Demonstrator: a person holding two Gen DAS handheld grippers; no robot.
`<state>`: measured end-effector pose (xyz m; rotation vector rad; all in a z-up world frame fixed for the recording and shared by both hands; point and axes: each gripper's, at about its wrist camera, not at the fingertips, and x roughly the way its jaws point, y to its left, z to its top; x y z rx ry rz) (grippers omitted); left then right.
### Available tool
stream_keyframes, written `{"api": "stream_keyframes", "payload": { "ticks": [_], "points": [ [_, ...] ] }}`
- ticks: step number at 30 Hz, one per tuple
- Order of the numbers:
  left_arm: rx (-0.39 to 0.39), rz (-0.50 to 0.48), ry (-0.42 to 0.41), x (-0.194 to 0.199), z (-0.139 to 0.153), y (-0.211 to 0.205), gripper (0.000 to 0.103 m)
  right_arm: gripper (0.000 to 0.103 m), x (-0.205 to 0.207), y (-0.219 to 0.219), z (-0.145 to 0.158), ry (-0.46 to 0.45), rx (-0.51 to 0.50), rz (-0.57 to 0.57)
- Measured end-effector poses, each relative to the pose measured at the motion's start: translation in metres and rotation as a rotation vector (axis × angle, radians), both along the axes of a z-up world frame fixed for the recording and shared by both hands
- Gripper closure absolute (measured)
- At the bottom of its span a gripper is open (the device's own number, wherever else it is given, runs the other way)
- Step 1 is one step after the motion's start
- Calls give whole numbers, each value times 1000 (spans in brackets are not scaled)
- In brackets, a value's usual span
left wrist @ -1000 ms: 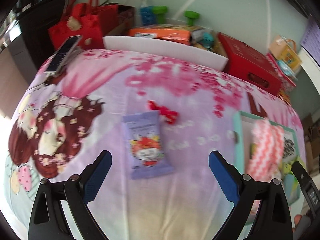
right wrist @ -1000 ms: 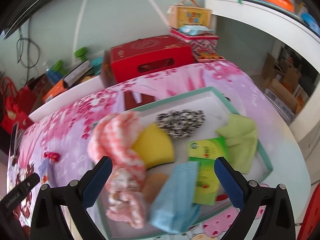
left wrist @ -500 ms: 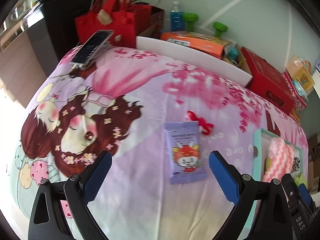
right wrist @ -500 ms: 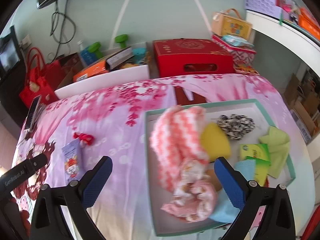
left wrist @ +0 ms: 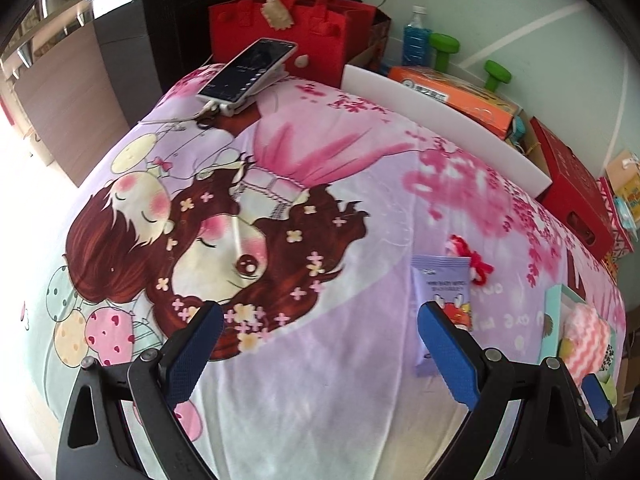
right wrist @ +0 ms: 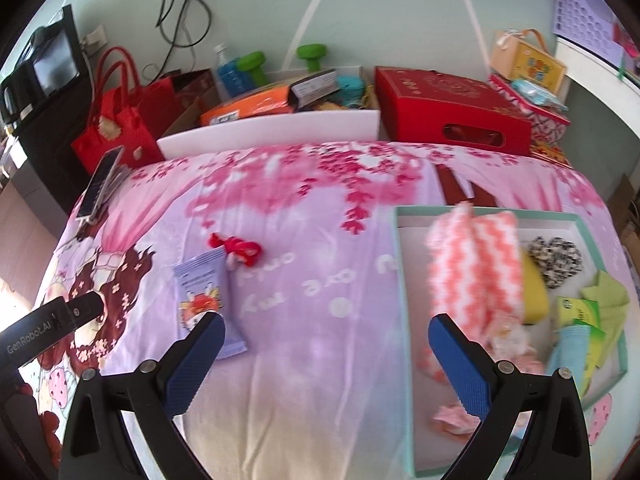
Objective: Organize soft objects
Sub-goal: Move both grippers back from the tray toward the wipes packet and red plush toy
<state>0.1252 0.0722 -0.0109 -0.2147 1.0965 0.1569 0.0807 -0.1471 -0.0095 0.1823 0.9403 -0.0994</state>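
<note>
A purple wipes packet (left wrist: 442, 300) (right wrist: 204, 292) lies flat on the cartoon blanket, with a red yarn scrunchie (left wrist: 470, 256) (right wrist: 236, 250) touching its far end. The teal-rimmed tray (right wrist: 400, 280) on the right holds a pink chevron cloth (right wrist: 476, 268), yellow sponge (right wrist: 532, 292), black-and-white scrunchie (right wrist: 554, 256), green cloth (right wrist: 608, 300), green packets (right wrist: 576, 312) and a blue cloth (right wrist: 568, 352). My left gripper (left wrist: 316, 344) is open and empty, the packet just beyond its right finger. My right gripper (right wrist: 324, 356) is open and empty above the blanket, between packet and tray.
A phone (left wrist: 248, 72) on a stand sits at the bed's far left corner, a cable running from it. Behind the bed stand a red felt bag (left wrist: 288, 28), a white board (right wrist: 272, 130), an orange box (left wrist: 452, 96) and a red box (right wrist: 452, 112). The left gripper's body (right wrist: 52, 328) shows at the right view's left edge.
Both grippers swung left. The right one left the tray's top for the blanket between tray and packet. The packet slid from centre to the right in the left view.
</note>
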Motion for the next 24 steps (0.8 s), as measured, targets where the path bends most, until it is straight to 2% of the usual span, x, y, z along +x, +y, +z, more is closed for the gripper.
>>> {"api": "stream_keyframes", "payload": {
  "ticks": [9, 24],
  "points": [
    [-23, 27, 23, 10, -20, 5, 5, 0, 28, 14, -26, 7, 5, 38],
    [-86, -33, 29, 33, -39, -20, 5, 0, 35, -8, -31, -17, 43, -5]
  ]
}}
